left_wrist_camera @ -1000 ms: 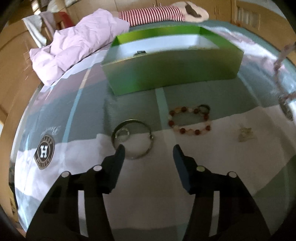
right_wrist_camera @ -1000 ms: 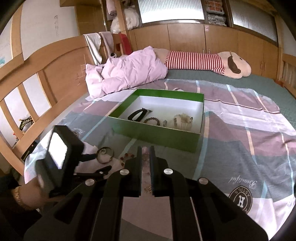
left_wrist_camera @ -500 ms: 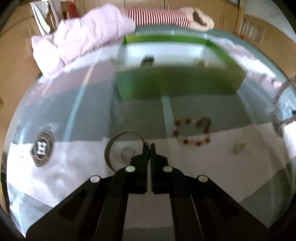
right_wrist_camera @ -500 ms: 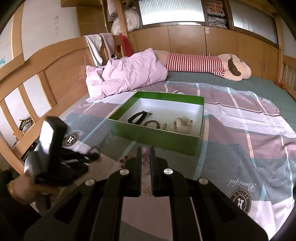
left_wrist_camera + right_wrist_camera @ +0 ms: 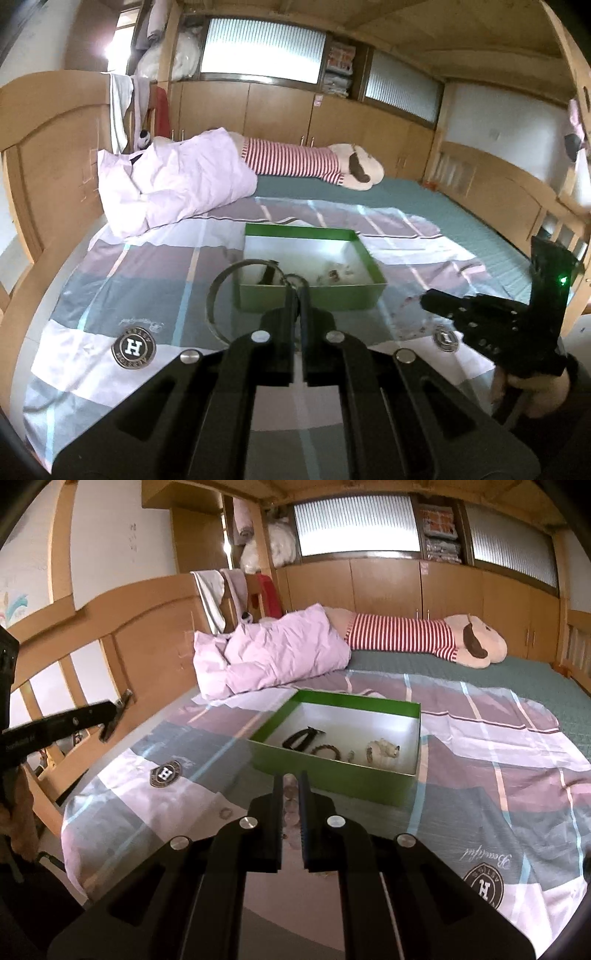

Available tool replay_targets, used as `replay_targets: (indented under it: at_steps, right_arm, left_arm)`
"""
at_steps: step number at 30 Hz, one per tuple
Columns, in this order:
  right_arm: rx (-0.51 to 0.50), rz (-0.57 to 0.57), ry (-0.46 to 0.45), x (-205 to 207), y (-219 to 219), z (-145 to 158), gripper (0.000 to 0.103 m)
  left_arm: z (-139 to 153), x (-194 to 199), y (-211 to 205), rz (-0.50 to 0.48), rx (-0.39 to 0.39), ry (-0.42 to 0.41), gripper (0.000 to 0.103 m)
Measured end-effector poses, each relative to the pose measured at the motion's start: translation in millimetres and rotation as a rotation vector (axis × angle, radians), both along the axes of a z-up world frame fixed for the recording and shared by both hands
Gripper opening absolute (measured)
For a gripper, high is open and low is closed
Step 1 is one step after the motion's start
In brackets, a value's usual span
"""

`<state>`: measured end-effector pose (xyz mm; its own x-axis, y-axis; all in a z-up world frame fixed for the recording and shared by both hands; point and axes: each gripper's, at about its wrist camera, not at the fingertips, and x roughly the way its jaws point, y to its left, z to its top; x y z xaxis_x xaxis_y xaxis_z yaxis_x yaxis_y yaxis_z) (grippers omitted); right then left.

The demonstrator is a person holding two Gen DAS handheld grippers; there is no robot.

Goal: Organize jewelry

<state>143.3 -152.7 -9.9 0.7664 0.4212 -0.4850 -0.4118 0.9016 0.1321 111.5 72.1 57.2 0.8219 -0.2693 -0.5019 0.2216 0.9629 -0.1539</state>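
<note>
Gripping bangle (image 5: 221, 291), left jaws closed; right jaws pinch half-hidden bead strand (image 5: 290, 805).

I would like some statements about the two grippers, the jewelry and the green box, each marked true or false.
1. The left gripper is shut on a metal bangle. True.
2. The green box is empty. False: it holds a black clip, a dark bead bracelet and a pale bracelet.
3. The right gripper holds a string of pale beads. True.
4. The bangle lies flat on the bedsheet. False: it hangs from the left gripper, lifted above the bedsheet.
5. The box has a lid on it. False: it is open on top.
</note>
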Motion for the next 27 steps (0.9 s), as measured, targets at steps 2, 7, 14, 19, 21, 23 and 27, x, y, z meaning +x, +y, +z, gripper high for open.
replay_targets:
  at_steps: [2, 7, 14, 19, 21, 23, 27]
  right_arm:
    - [-0.001, -0.025, -0.017, -12.4, 2.2, 2.9, 0.008]
    - [-0.004, -0.062, -0.063, -40.2, 0.7, 6.8, 0.008]
    - [-0.016, -0.074, -0.057, -49.4, 2.4, 1.3, 0.008]
    - [-0.008, -0.073, -0.051, -48.9, 2.3, -1.4, 0.008]
    - [-0.007, -0.069, -0.047, -49.1, 0.4, -2.2, 0.008]
    - [-0.006, -0.065, -0.04, -47.9, 0.0, -2.6, 0.008]
    - [-0.007, -0.065, -0.039, -47.3, -1.3, -3.1, 0.008]
  left_arm:
    - [-3.0, -7.8, -9.9, -0.009, 0.01, 0.005, 0.003]
    - [-18.6, -27.4, -27.4, -0.037, 0.001, 0.032, 0.003]
    - [-38.2, -34.3, -46.3, -0.052, 0.009, 0.055, 0.003]
    - [-41.3, -34.5, -46.1, -0.058, 0.013, 0.05, 0.004]
    - [-42.2, -34.5, -45.2, -0.056, 0.016, 0.05, 0.004]
    - [-42.7, -33.4, -44.7, -0.054, 0.014, 0.055, 0.004]
    - [-42.5, -32.0, -44.2, -0.052, 0.012, 0.056, 0.004]
